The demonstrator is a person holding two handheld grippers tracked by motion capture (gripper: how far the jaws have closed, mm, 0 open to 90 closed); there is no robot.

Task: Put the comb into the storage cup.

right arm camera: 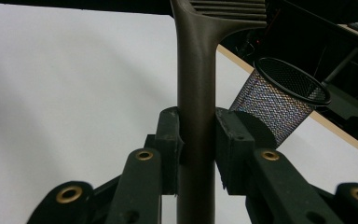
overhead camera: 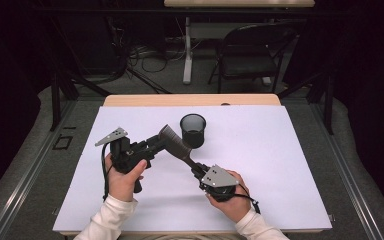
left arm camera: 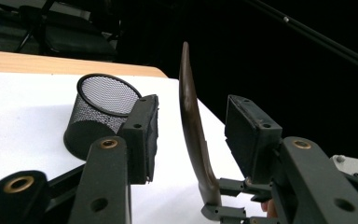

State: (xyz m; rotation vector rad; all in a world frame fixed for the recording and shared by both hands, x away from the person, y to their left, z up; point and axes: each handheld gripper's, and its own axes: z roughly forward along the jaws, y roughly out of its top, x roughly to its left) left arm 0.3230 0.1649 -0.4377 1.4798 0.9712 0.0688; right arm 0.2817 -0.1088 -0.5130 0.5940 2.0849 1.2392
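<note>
A dark brown slotted spatula (overhead camera: 175, 141) hangs over the white sheet, angled from lower right to upper left. My right gripper (overhead camera: 196, 167) is shut on its handle (right arm camera: 196, 70), with both pads pressed against it. My left gripper (overhead camera: 157, 142) is at the spatula's head. In the left gripper view the spatula (left arm camera: 193, 126) stands edge-on between the jaws, with a gap to each pad, so the left gripper (left arm camera: 196, 135) is open. A black mesh cup (overhead camera: 193, 130) stands upright just behind the spatula's head.
A white sheet (overhead camera: 260, 165) covers most of the wooden table (overhead camera: 190, 100). Beyond the table's far edge stand a dark folding chair (overhead camera: 250, 50) and a table leg among cables on the floor. The mesh cup (left arm camera: 100, 109) sits close to the left jaw.
</note>
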